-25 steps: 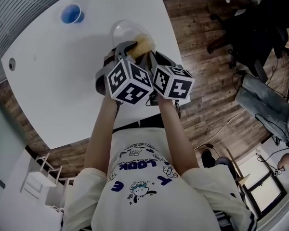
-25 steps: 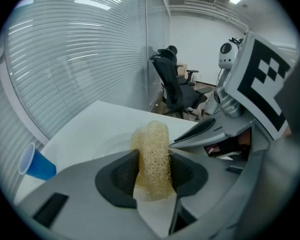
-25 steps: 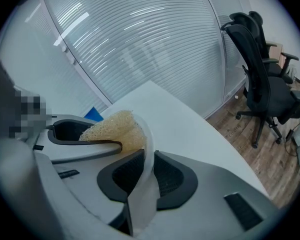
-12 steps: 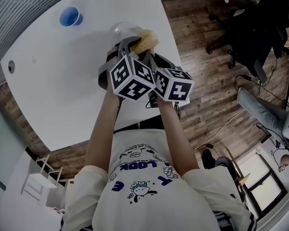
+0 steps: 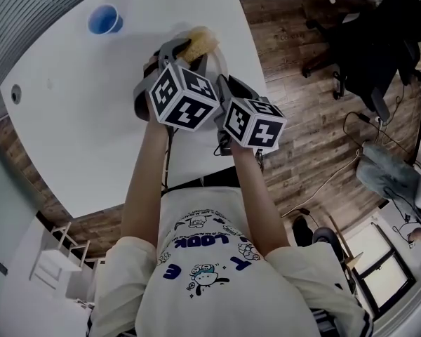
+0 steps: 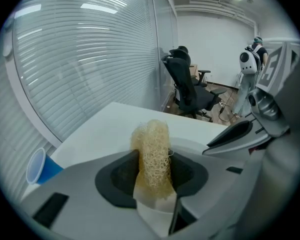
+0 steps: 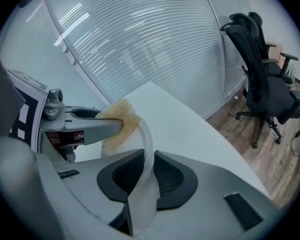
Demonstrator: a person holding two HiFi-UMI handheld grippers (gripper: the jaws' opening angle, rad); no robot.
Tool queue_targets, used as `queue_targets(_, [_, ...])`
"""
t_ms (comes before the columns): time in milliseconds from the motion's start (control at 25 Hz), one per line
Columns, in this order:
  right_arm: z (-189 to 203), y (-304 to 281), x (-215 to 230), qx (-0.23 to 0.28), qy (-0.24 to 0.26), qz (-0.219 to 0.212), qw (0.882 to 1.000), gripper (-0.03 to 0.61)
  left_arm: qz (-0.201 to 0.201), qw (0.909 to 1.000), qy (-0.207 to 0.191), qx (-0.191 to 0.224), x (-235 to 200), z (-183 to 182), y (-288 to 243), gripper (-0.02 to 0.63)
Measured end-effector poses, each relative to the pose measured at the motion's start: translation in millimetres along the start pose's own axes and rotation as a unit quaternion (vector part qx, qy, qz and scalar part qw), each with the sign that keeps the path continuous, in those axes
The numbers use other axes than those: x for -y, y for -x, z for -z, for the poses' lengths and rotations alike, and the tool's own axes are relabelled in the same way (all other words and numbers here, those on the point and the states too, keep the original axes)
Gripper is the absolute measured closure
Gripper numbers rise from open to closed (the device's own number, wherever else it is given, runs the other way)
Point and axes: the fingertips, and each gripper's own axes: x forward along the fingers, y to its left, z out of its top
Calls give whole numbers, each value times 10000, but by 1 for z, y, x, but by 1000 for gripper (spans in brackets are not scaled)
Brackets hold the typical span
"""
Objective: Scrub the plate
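1. Over a white table (image 5: 91, 132), a person works with a gripper in each hand; the two marker cubes sit side by side, nearly touching.
2. The left gripper (image 6: 152, 170) pinches a yellowish mesh sponge (image 6: 152, 149) between its dark pads; the sponge stands up above the jaws.
3. The right gripper (image 7: 149, 176) has its jaws clamped on the rim of a pale, translucent plate (image 7: 149, 136); in the right gripper view the rim curves up and away from the pads.
4. The plate is held near the table's far edge, just ahead of both grippers; in the head view most of it is hidden behind them.
5. In the right gripper view the sponge (image 7: 119, 124) lies against the plate near its far rim.
6. A blue cup (image 5: 104, 20) stands on the table well to the left, apart from the plate.
7. Beyond the table are a wood-look floor (image 5: 302, 118) and a black office chair (image 7: 260, 69).
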Motion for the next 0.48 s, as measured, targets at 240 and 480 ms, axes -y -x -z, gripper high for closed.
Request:
queue_targets(240, [1, 0, 0, 12, -5, 43, 10000, 518, -76, 9997, 240, -3, -15, 9, 5, 436])
queue_targets(480, [0, 0, 1, 27, -39, 61, 10000, 518, -100, 9993, 352, -83, -17, 14, 11, 434])
